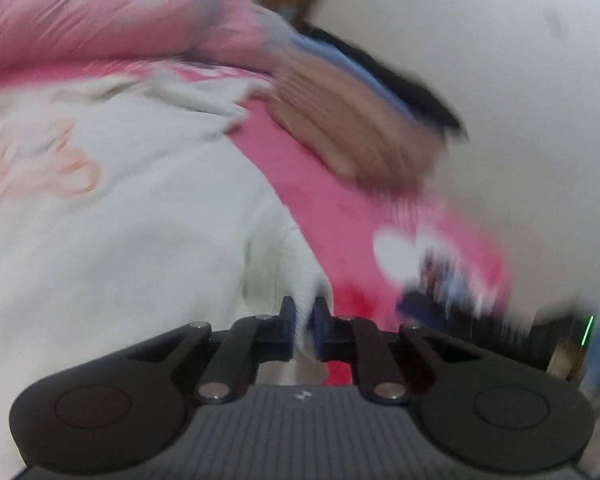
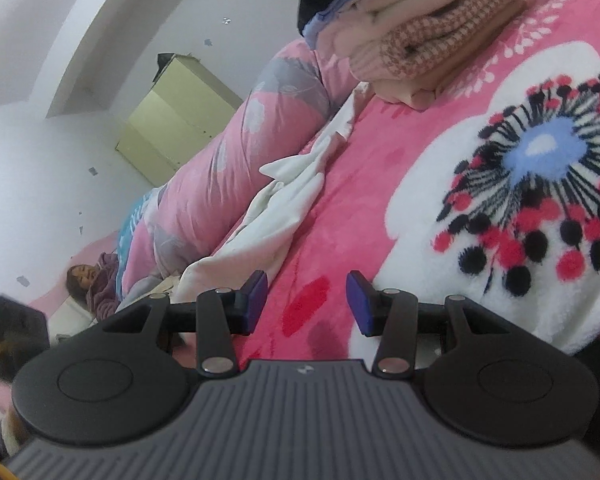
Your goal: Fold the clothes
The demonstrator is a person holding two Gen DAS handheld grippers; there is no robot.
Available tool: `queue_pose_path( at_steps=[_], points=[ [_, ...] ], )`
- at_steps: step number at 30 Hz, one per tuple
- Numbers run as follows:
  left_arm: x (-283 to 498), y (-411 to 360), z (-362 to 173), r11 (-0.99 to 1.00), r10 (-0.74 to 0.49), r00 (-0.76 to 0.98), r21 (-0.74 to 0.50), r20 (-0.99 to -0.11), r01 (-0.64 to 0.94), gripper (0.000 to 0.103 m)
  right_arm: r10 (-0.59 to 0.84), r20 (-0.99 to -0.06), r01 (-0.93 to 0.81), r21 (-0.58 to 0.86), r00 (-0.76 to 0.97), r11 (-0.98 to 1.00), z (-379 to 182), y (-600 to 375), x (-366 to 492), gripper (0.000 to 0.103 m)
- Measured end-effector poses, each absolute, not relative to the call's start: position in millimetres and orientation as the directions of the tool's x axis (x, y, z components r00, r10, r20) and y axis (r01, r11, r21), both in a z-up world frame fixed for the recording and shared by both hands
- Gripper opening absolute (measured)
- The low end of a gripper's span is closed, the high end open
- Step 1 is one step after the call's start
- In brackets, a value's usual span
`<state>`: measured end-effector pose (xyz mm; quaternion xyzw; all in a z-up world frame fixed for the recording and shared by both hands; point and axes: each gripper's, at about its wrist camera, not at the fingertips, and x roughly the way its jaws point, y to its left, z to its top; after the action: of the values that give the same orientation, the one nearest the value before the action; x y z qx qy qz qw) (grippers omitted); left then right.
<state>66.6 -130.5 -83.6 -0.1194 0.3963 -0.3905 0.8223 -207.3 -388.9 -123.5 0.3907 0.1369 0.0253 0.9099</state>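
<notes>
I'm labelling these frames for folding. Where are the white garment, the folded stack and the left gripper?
white garment (image 1: 120, 240), left wrist view, on its flat body.
folded stack (image 2: 440, 40), right wrist view, on the checked piece.
left gripper (image 1: 303, 316), left wrist view, between fingertips pinching white cloth.

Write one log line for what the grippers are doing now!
left gripper: shut on white garment | right gripper: open, empty, over pink blanket
</notes>
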Motion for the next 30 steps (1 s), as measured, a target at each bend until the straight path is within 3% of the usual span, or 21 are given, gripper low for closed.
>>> queue_pose_path(
  at_steps=[5, 12, 18, 21, 23, 27, 30],
  points=[
    [106, -86, -99, 0.568, -0.82, 0.319, -0.743, -0.476, 0.353, 0.01, 0.22, -0.185, -0.061, 0.618, 0.958, 0.784, -103, -367, -200, 0.045],
    [124, -75, -105, 0.493, -0.865, 0.274, -0.814, -0.421, 0.307, 0.01, 0.367, -0.236, -0.228, 0.463, 0.9, 0.856, -84, -308, -159, 0.046],
    [130, -82, -100, 0.448, -0.891, 0.241, -0.831, -0.385, 0.331, 0.01, 0.359, -0.278, -0.273, 0.302, 0.891, 0.913, -70, -269, -129, 0.044],
    [130, -83, -100, 0.433, -0.9, 0.223, -0.833, -0.376, 0.344, 0.01, 0.318, -0.311, -0.239, 0.267, 0.896, 0.934, -71, -256, -122, 0.03],
    [130, -83, -101, 0.431, -0.901, 0.214, -0.834, -0.377, 0.346, 0.01, 0.271, -0.334, -0.183, 0.271, 0.903, 0.945, -74, -255, -120, 0.008],
    [131, -83, -104, 0.426, -0.905, 0.189, -0.829, -0.382, 0.363, 0.01, 0.199, -0.355, -0.061, 0.364, 0.913, 0.929, -81, -270, -127, 0.002],
    [130, -86, -103, 0.422, -0.907, 0.177, -0.816, -0.383, 0.394, 0.011, 0.149, -0.357, -0.017, 0.348, 0.922, 0.938, -81, -272, -136, 0.001]
  ],
)
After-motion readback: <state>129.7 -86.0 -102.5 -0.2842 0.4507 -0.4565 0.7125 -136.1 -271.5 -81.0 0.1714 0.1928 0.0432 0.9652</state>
